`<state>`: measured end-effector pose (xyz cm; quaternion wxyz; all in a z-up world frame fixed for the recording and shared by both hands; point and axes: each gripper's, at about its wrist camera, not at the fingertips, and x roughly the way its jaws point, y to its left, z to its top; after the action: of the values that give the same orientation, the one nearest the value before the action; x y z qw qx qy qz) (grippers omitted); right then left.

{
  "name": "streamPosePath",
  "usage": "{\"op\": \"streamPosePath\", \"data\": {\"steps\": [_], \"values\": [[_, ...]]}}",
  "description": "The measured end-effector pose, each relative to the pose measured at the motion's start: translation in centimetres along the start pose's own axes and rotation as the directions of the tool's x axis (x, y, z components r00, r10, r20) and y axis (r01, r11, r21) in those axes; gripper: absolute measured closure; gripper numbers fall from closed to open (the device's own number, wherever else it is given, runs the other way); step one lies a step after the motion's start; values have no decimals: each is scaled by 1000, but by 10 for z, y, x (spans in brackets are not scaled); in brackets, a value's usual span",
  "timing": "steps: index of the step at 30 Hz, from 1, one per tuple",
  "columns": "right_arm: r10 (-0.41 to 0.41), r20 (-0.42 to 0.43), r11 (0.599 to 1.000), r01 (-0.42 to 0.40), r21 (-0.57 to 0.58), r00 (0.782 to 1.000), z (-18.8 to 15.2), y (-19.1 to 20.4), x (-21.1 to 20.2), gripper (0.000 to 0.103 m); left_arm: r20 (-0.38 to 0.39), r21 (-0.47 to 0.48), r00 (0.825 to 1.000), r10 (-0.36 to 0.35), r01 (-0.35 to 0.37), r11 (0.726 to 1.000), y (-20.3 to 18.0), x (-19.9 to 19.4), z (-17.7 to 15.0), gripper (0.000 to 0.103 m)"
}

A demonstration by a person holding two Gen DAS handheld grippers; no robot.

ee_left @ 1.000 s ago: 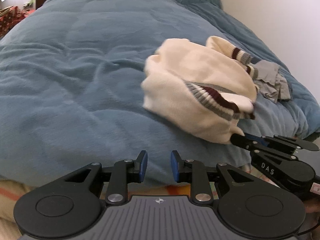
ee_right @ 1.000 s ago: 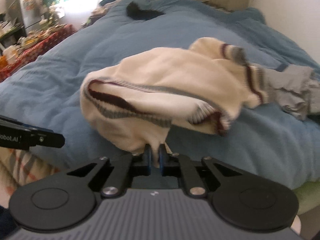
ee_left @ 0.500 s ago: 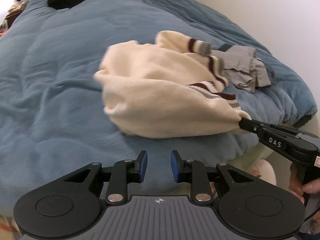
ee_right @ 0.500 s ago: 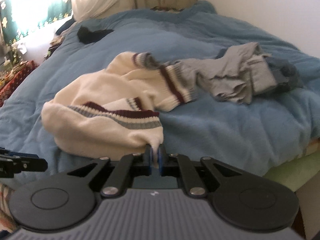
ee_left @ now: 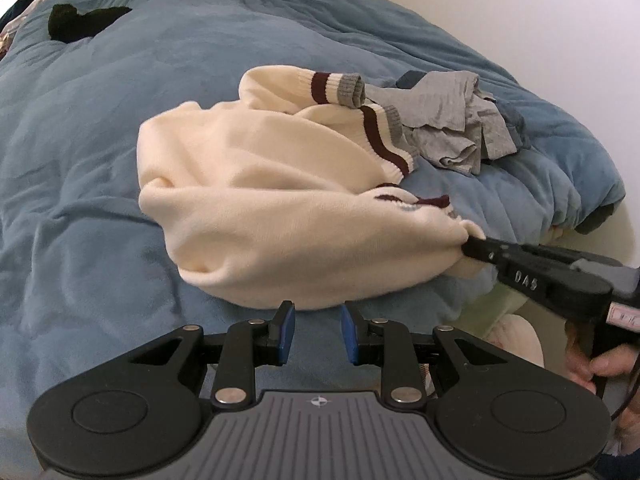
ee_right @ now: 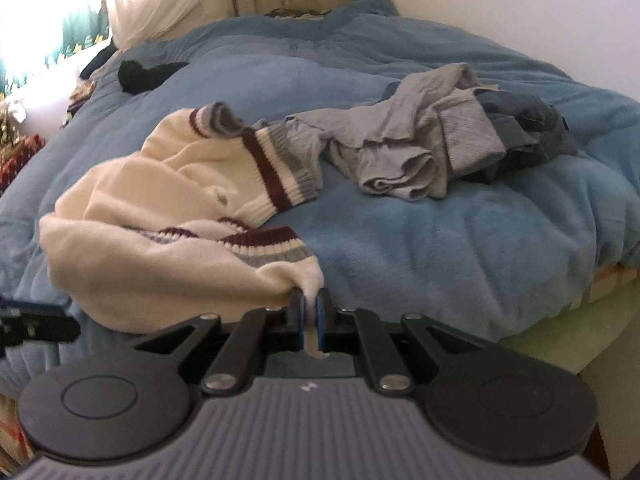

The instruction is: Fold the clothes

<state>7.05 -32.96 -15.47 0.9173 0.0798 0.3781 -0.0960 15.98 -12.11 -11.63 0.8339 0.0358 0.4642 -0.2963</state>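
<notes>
A cream sweater (ee_left: pixel 256 208) with maroon and grey striped cuffs and hem lies bunched on the blue bed cover (ee_left: pixel 120 100). My right gripper (ee_right: pixel 307 312) is shut on the sweater's (ee_right: pixel 160 256) striped hem near the bed's front edge; it also shows in the left wrist view (ee_left: pixel 476 249). My left gripper (ee_left: pixel 316 330) is open and empty, just in front of the sweater's near fold, not touching it.
A crumpled grey garment (ee_right: pixel 404 152) and a dark blue one (ee_right: pixel 528 132) lie right of the sweater. A black item (ee_left: pixel 80 20) lies at the bed's far end. A white wall runs along the right. The bed's edge (ee_right: pixel 560 320) drops off at the near right.
My right gripper has pulled the sweater down from mid-air toward the near right; it now rests on the bed. My left gripper has stayed open and moved closer to the sweater.
</notes>
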Motion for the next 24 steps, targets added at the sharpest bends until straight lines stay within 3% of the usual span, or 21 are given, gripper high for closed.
{"op": "streamPosePath", "data": {"steps": [9, 15, 20, 24], "values": [[10, -17, 1000, -10, 4, 1000, 5, 7, 5, 96, 37, 3, 999, 0, 0, 1000, 5, -9, 21, 78], [20, -17, 1000, -20, 9, 1000, 10, 8, 9, 95, 40, 6, 998, 46, -46, 999, 13, -6, 27, 77], [23, -24, 1000, -23, 10, 999, 12, 9, 13, 95, 37, -35, 993, 112, -111, 993, 34, 0, 24, 58], [24, -28, 1000, -24, 7, 999, 12, 11, 15, 94, 42, -103, 994, 104, -99, 990, 55, 3, 25, 45]]}}
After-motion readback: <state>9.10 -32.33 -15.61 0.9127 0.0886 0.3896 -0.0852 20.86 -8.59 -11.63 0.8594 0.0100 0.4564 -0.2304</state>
